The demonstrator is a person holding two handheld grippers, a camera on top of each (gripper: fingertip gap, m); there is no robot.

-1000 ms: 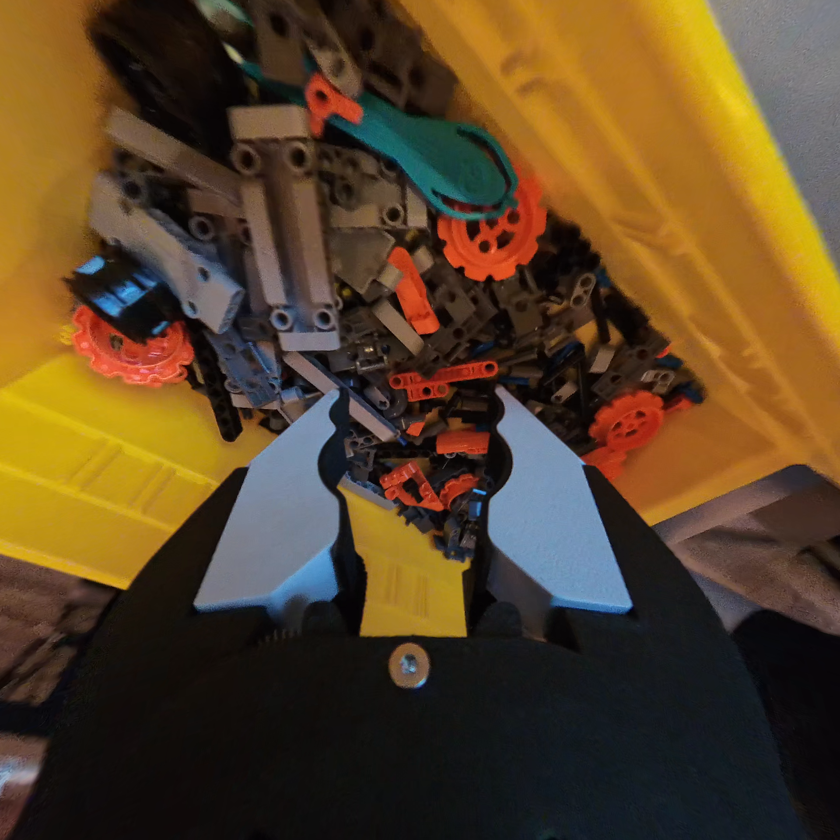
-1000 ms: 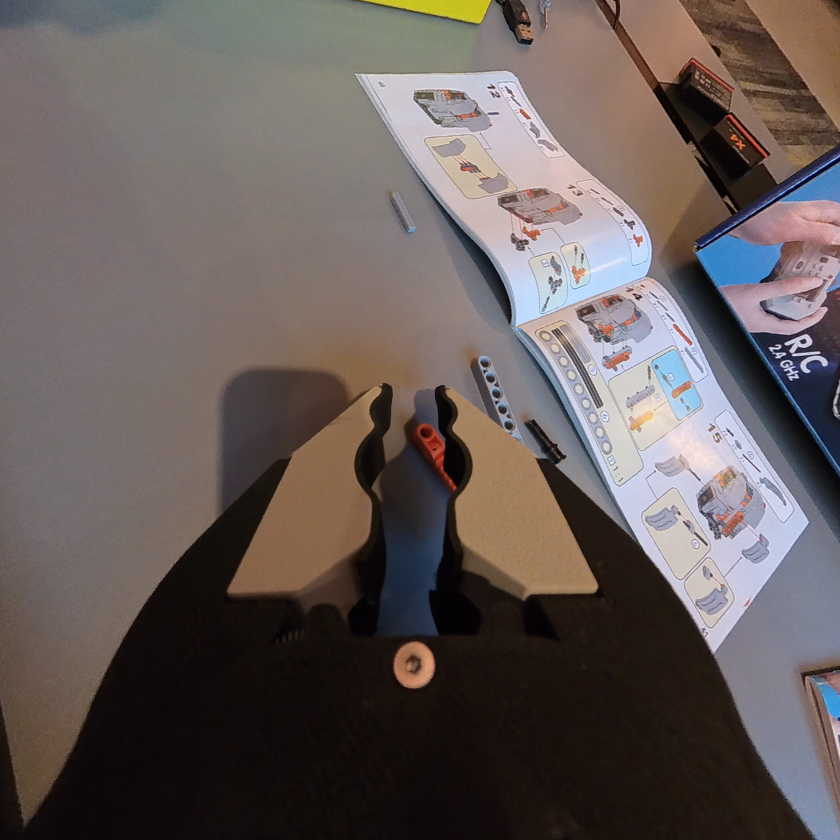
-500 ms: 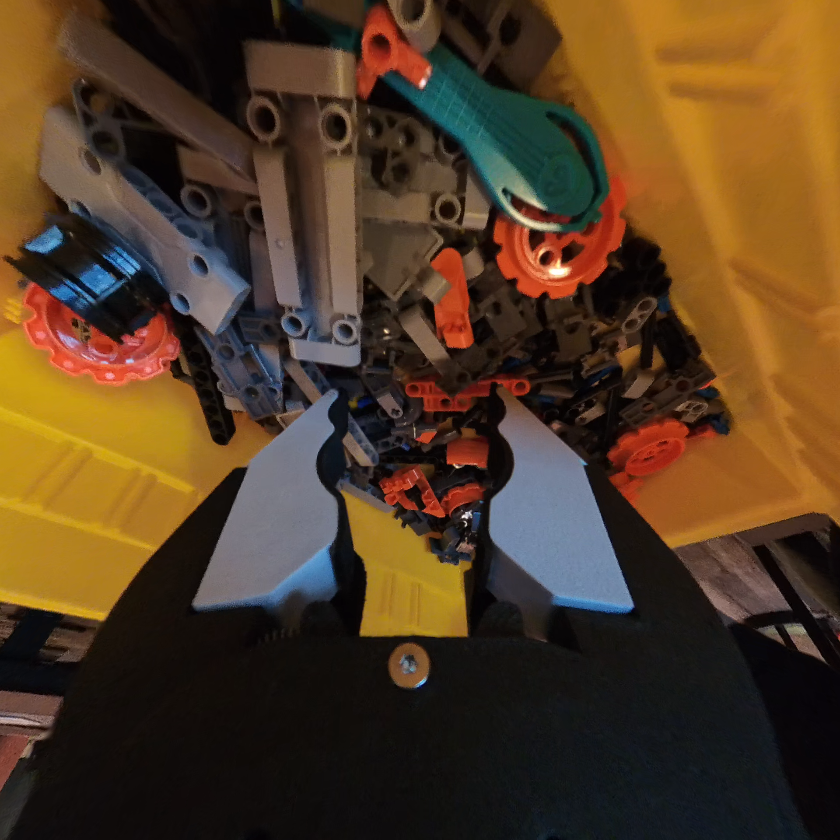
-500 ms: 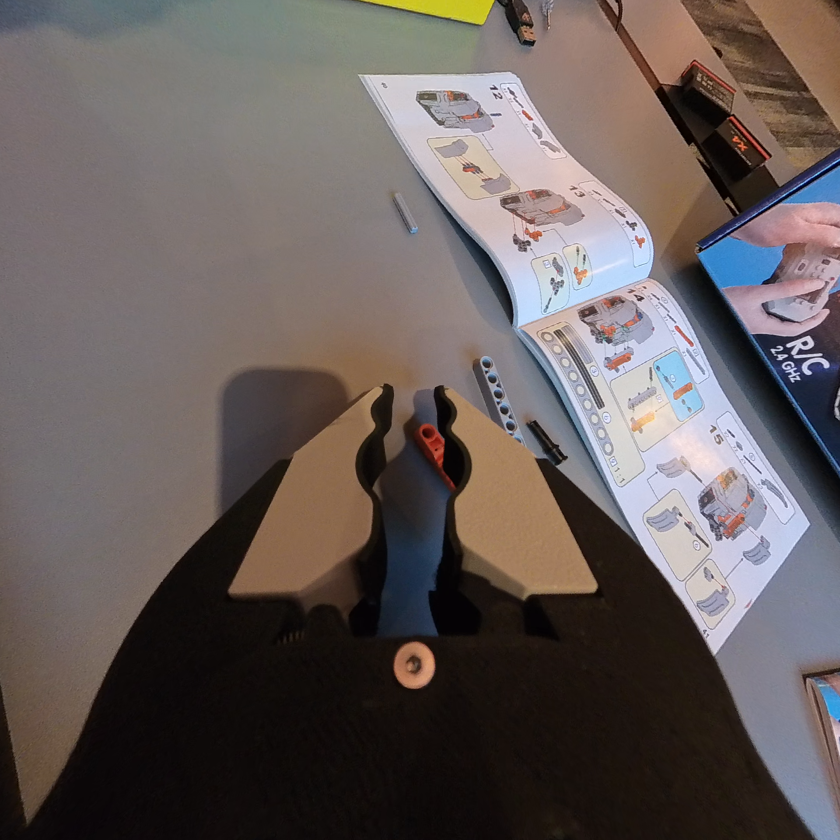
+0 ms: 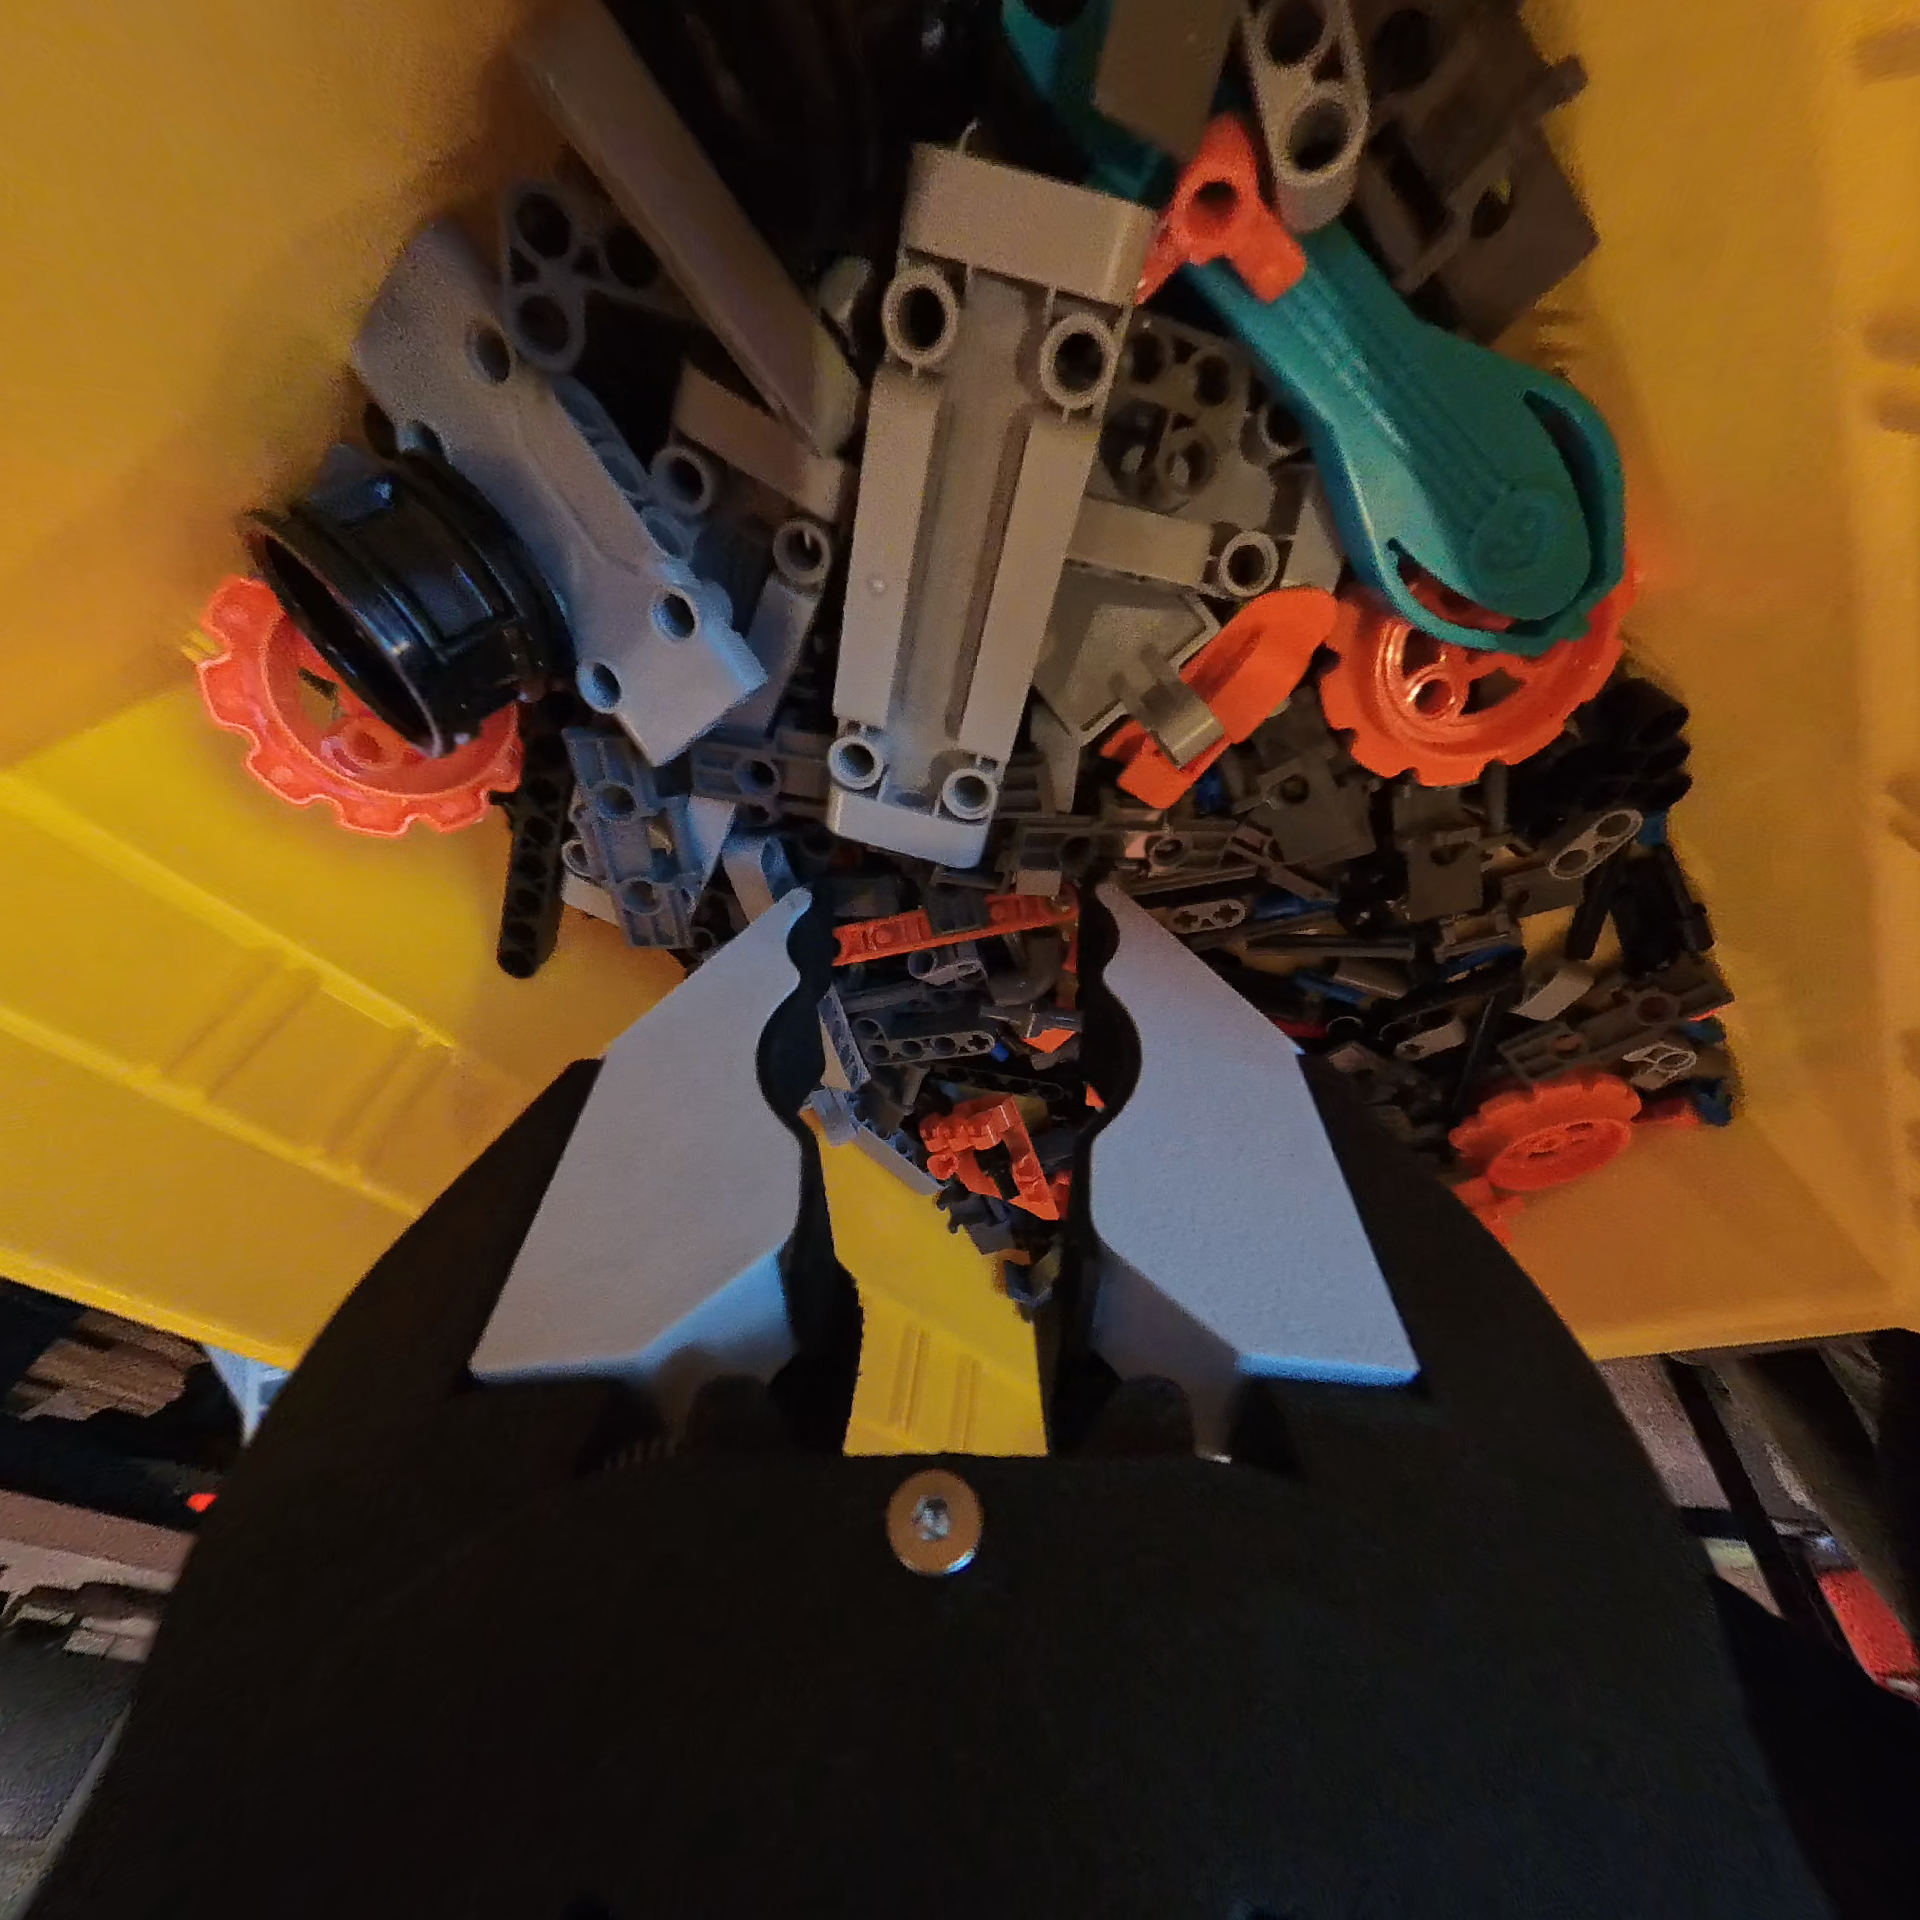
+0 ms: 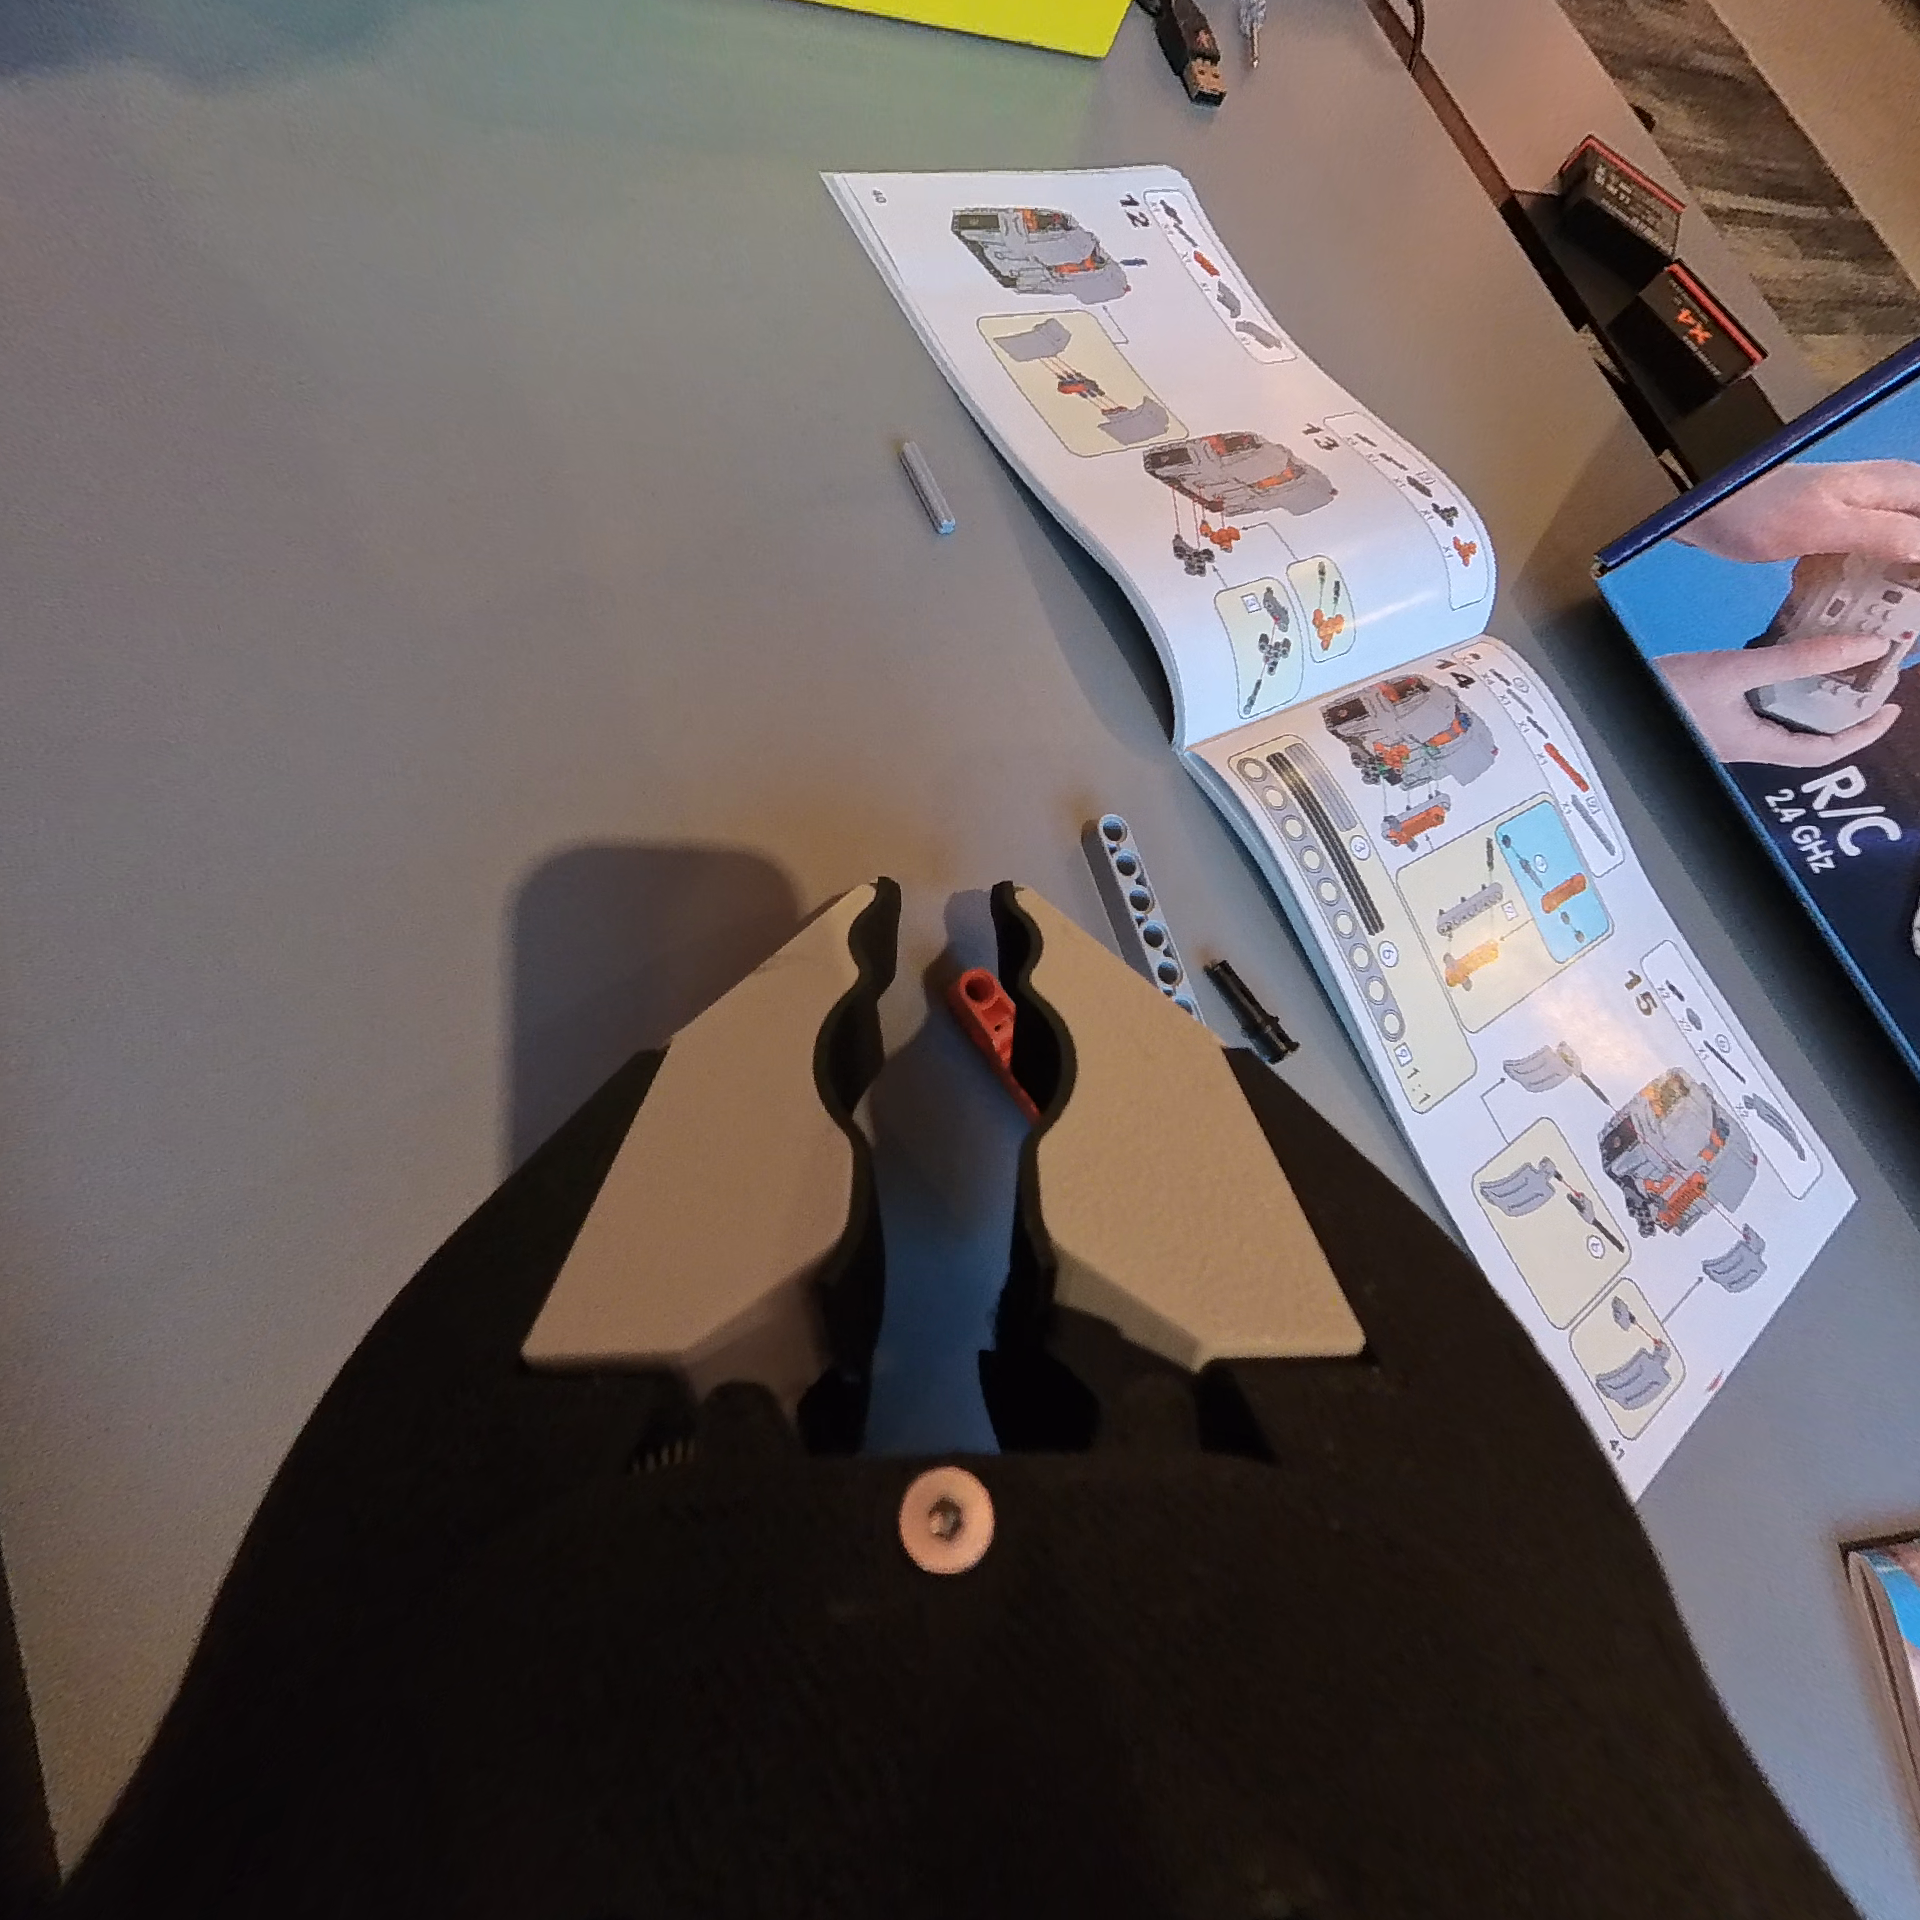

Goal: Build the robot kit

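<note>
In the left wrist view my left gripper [image 5: 951,914] is open and empty, low inside a yellow bin [image 5: 208,1039] over a pile of building pieces. Its tips flank a thin orange beam [image 5: 935,930]; a small orange connector [image 5: 987,1153] lies between the fingers. A large grey panel [image 5: 966,540] lies just beyond. In the right wrist view my right gripper [image 6: 945,894] is over a grey table [image 6: 416,520], jaws a little apart. A small orange piece [image 6: 982,1013] sits between them against the right finger; the left finger is clear of it.
The pile holds a teal tool [image 5: 1434,468], orange toothed wheels [image 5: 1455,707] and a black rim [image 5: 416,613]. On the table lie a grey holed beam [image 6: 1138,904], a black pin [image 6: 1247,1008], a grey rod [image 6: 927,486], an open instruction booklet [image 6: 1351,727] and a blue box [image 6: 1818,675]. Spacing between my two grippers at the tips: around 40 cm.
My left gripper has moved forward and down into the bin, so the pile is closer. The right gripper and the orange piece have not moved.
</note>
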